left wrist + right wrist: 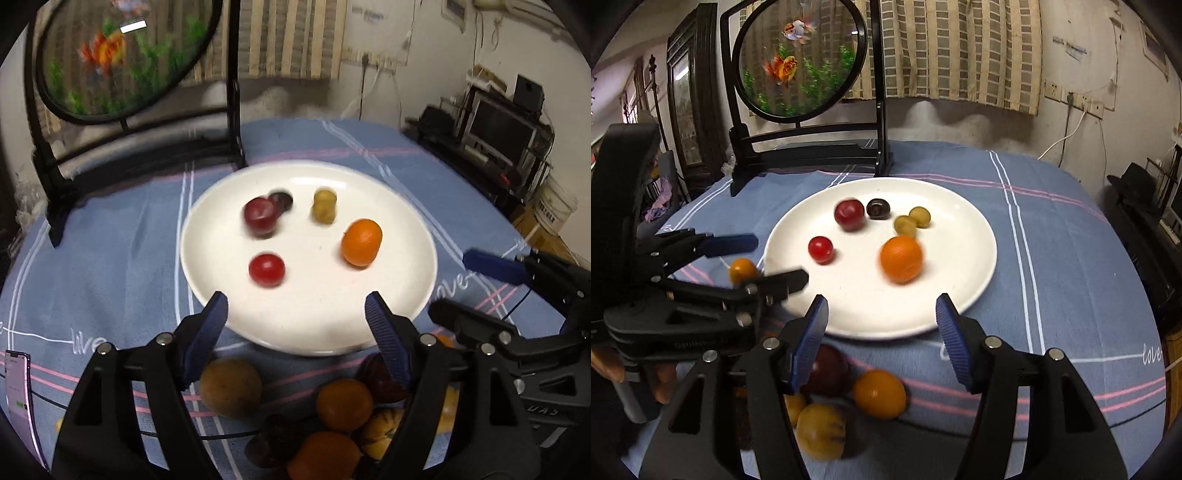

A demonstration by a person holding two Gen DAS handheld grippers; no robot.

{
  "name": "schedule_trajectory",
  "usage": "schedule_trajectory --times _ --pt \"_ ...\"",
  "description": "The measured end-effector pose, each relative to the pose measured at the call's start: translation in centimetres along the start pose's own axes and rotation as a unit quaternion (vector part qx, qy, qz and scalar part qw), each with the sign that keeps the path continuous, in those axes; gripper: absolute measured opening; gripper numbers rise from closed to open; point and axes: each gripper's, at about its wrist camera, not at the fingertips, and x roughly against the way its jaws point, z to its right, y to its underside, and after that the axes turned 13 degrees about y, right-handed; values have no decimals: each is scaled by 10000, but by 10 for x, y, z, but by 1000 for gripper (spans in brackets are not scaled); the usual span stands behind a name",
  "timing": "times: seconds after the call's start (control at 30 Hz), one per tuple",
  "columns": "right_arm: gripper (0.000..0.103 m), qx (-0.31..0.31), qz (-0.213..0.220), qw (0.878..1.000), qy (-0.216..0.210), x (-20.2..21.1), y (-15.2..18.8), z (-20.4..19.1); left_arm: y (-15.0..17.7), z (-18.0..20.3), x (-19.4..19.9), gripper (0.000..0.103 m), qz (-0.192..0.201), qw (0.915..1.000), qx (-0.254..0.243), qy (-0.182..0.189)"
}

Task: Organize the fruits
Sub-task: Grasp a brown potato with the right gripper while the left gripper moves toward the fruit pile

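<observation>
A white plate on the blue cloth holds an orange, a red plum, a small red fruit, a dark fruit and two olive-green fruits. My left gripper is open and empty over the plate's near rim. My right gripper is open and empty over the near rim too. Loose fruits lie below the fingers: a brown one, oranges, a dark plum, a striped yellow one.
A black-framed round goldfish screen stands at the table's far left. A phone lies at the left edge. The right gripper shows at the right of the left wrist view; the left gripper shows at the left of the right wrist view.
</observation>
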Motion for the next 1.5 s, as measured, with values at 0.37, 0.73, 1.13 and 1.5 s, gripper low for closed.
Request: schedule_trajectory --times 0.37,0.73,1.13,1.5 --pt "88 254 -21 9996 -115 21 18 17 18 16 22 85 -481 9972 -481 -301" --pt "88 909 -113 9958 -91 19 28 2 39 -19 37 94 -749 9968 136 -228" --pt "88 1308 -444 9903 176 7 40 7 46 -35 38 94 -942 9944 284 -375" --pt "88 1573 -417 9863 -280 19 47 2 56 -40 40 94 -1112 9927 328 -328"
